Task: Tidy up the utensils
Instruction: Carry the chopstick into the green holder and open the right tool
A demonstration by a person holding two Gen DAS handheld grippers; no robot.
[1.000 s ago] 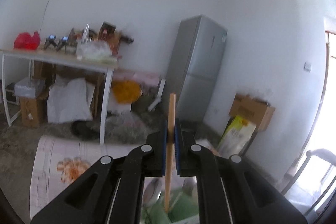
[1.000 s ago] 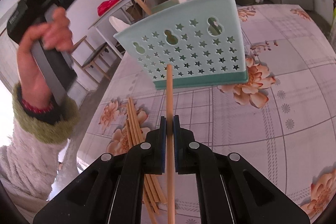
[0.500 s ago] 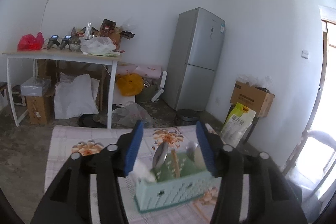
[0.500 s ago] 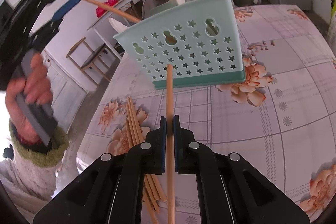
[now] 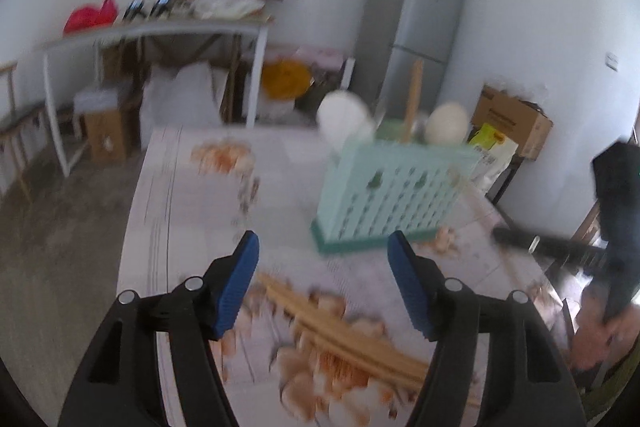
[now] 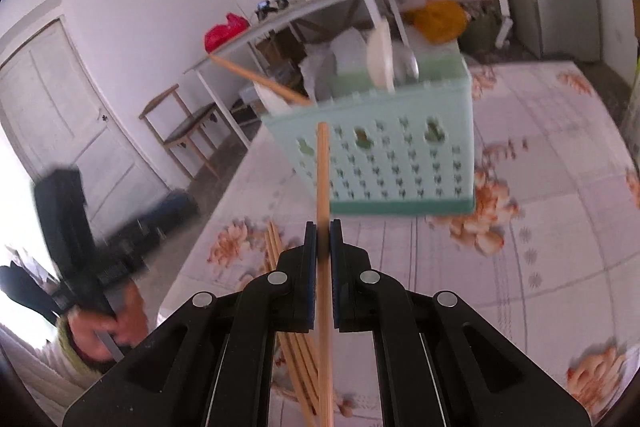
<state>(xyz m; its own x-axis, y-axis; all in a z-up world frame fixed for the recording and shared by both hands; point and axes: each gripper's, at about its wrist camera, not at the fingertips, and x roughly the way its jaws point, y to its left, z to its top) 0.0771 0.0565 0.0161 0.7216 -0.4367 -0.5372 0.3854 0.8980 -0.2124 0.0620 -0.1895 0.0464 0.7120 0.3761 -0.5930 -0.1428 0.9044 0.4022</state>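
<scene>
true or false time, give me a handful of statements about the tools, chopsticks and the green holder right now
1. The right tool is clamped on a chopstick. True.
2. The left tool holds a chopstick. False: its jaws stand apart with nothing between them; they have just been opening.
3. A bundle of loose chopsticks lies on the floral tablecloth. True.
4. The green utensil holder is empty. False: a white spoon and a leaning chopstick stand in it.
5. The holder lies tipped on its side. False: it stands upright on the table.
</scene>
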